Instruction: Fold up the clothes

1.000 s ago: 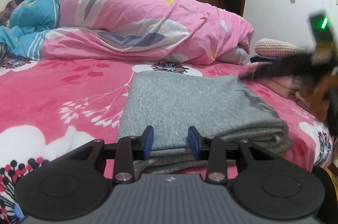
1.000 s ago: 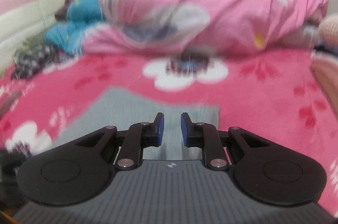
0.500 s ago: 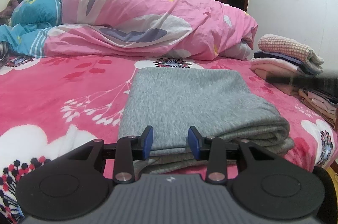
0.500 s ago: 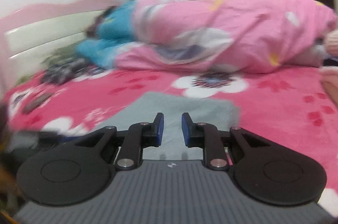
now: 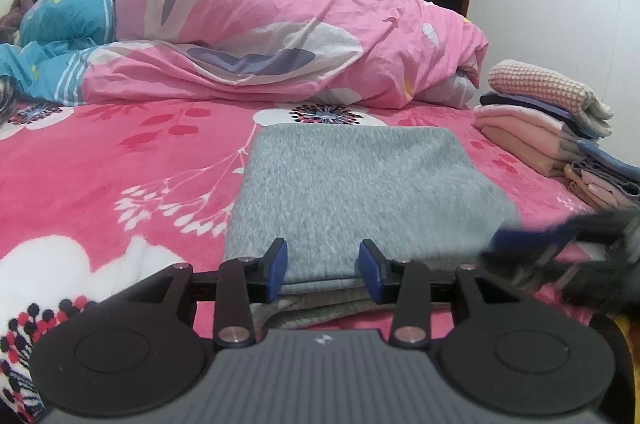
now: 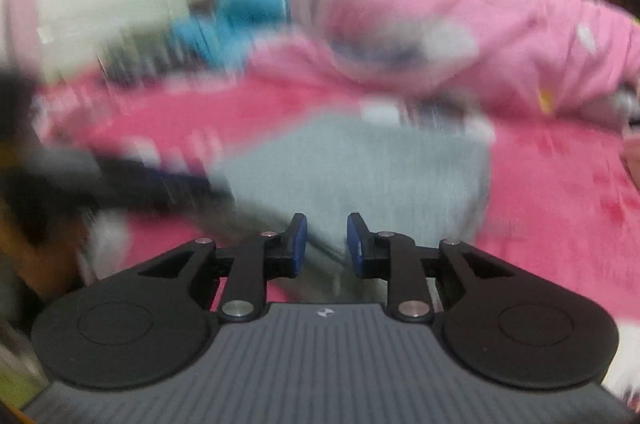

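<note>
Tools angle down at the near edge of the folded grey sweater (image 5: 360, 192) on the bed (image 5: 100, 164): left tool (image 5: 322, 268) opening astride that edge without pinching, right tool (image 6: 326, 242) narrowly apart, opening, empty. Bare bedspread lies left; stacked clothes (image 5: 536, 120) right.

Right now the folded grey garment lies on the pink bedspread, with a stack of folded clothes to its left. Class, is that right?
Not quite. The stack of folded clothes lies to the right of the grey garment, as the left wrist view shows. The garment does lie folded on the pink bedspread.
</note>
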`<state>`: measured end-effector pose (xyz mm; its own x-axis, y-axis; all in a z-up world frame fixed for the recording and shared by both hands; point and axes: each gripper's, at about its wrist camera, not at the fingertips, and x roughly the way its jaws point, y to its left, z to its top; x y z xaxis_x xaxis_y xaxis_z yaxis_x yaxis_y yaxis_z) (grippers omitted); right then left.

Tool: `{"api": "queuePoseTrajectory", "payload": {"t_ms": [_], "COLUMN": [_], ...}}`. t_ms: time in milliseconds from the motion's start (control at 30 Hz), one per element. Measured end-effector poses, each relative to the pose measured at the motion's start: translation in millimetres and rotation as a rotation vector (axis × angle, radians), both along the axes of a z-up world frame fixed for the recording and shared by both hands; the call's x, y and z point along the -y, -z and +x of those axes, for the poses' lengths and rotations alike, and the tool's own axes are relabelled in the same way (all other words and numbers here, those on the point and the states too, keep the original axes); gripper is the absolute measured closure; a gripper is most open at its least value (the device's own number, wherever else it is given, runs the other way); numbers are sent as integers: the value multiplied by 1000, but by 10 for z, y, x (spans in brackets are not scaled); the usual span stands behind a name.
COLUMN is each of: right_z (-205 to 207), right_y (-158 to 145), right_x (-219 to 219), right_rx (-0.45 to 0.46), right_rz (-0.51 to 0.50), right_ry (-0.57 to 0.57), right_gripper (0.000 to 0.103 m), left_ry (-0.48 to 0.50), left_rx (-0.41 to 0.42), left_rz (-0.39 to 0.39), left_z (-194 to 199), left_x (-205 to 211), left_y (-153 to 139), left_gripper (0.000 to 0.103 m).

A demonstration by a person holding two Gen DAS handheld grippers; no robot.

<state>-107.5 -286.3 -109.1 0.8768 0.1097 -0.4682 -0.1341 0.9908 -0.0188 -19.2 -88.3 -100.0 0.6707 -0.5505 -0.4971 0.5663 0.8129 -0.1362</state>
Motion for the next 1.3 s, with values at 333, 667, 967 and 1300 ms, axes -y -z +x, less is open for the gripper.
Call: {"api": "queuePoseTrajectory", "payload": {"t_ms": [333,667,967,1300], "right_z": [-12,29,24,138], "right_y": [-177,58,59,-287], "right_x": [96,176,177,169], "right_rx": [13,-10,-6,28], "right_rz": [95,154,145,90], "right_ry": [107,146,142,140], "right_gripper": [80,80,80,79], "left_ry": [15,10,20,14], "left_rx": [15,98,36,-3], "left_rz": [37,13,54,80], "left_z": [-40,-69,146,182], "left_x": [62,-25,188,225], "left_y": [-7,-245,-148,-1], "left_gripper": [50,44,44,44]}}
